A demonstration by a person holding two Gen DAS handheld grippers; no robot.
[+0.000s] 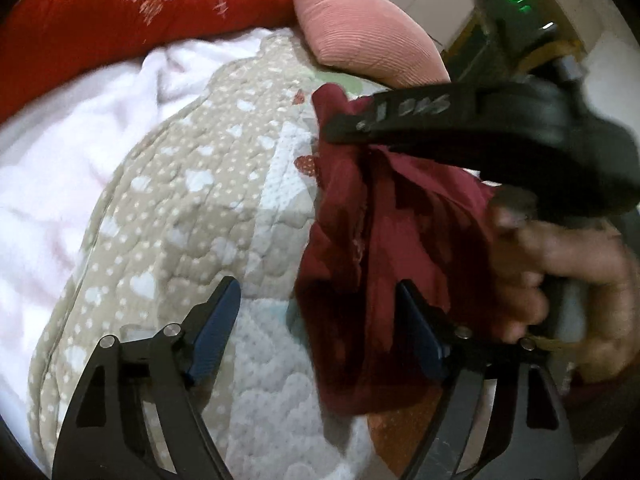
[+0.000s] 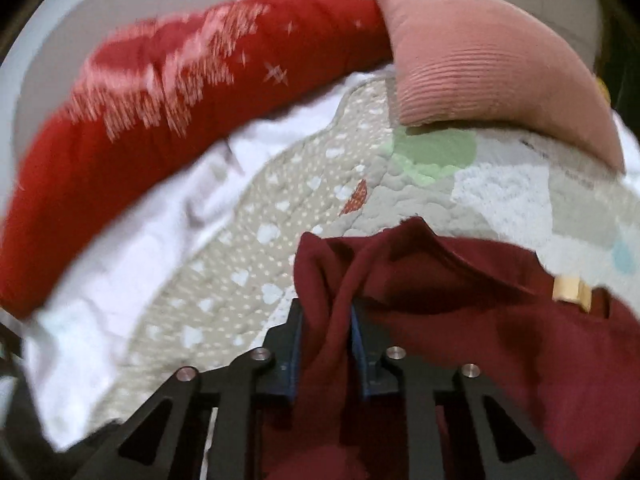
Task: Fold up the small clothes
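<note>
Only right hand-held gripper (image 2: 325,344) on maroon garment (image 2: 500,344)

Left wrist: looked close along open fingers across the quilt (image 1: 192,200), toward the pink pillow (image 1: 360,24) at its far edge.
Right wrist: faced likewise, nearer the maroon garment (image 2: 500,320).
Shared: quilt, pillow, red bolster (image 2: 160,100), garment.

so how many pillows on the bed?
2. A long red pillow with a pale pattern along the far left edge, and a pink ribbed pillow at the far right, butting against the red one's end. More could lie outside both views.
</note>
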